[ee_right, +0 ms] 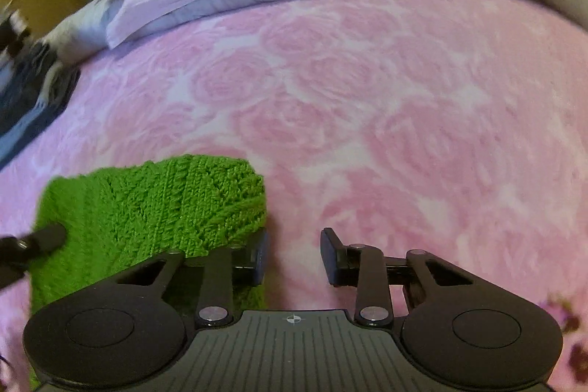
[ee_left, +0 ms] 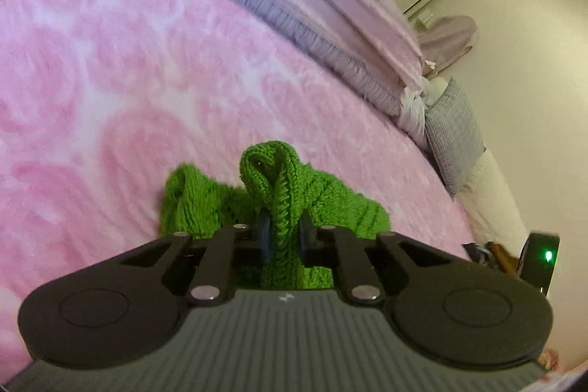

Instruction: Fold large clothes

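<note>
While bunched between closed jaws, green knit [ee_left: 283, 193] shows ribbed stitches.

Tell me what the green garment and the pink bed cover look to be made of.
Green garment: chunky knitted yarn, likely wool or acrylic; raised cable-like stitches and ribbed edge show, matte. Pink bed cover: seemingly plush fleece; soft fuzzy nap with embossed rose pattern, slight sheen. Fibre content cannot be told.

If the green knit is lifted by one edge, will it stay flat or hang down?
It will probably hang and fold: the green knit already bunches in soft ridges where the left gripper pinches it. Its thick yarn suggests some weight and stretch. On the fluffy pink blanket it will likely drag, not slide.
</note>
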The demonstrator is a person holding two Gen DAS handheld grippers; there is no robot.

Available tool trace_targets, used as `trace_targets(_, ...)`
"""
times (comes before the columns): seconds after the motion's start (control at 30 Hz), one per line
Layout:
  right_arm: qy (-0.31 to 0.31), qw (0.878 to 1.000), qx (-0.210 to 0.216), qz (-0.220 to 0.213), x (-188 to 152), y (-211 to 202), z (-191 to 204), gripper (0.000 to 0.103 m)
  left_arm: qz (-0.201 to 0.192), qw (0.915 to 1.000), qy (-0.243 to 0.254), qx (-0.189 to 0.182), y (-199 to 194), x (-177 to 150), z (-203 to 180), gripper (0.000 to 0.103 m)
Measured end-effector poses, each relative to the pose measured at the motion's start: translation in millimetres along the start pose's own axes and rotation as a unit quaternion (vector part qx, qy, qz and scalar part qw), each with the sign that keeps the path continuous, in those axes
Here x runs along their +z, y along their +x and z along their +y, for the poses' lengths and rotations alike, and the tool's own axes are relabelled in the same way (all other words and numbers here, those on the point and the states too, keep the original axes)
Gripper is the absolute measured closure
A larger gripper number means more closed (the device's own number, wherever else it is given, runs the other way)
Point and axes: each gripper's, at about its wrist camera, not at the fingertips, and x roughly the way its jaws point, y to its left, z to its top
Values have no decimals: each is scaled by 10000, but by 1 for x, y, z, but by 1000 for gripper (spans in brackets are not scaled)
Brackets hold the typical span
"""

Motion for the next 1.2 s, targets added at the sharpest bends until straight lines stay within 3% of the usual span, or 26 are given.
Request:
trace_targets(0.2,-870,9960,-164,-131,3,2,37,74,2,9984,133,553,-14,7,8,92)
trace_targets(0.47,-1921,9790,-516,-439,-12,15,64,73,-55,9970,-2,771,-9,-2,25,87)
trace_targets(0.57,-1736,9824,-235,-647,-18,6,46,71,-87,9973,-239,687,-21,-12,24,83)
trace_targets(0.7,-1085,9889,503,-882,-35,-38,-2,58,-161,9973,-386,608,-63,-36,17,79)
trace_targets(0.87,-925,9779,1408,-1235,-95,-111,-46,56,-83,9968,-649,450,-121,-94,4,68)
trace_targets(0.93,-1066,9685,1826,-1314,-123,-136,-54,56,-71,9964,-762,356,-137,-115,-3,56)
trace_targets(1.03,-1558,9550,2164,-1301,-159,-157,-50,56,65,9953,-924,271,-147,-140,-8,56)
trace_targets(1.2,-2874,9316,1772,-1345,-191,-155,-18,56,136,9942,-1052,199,-139,-153,-12,62)
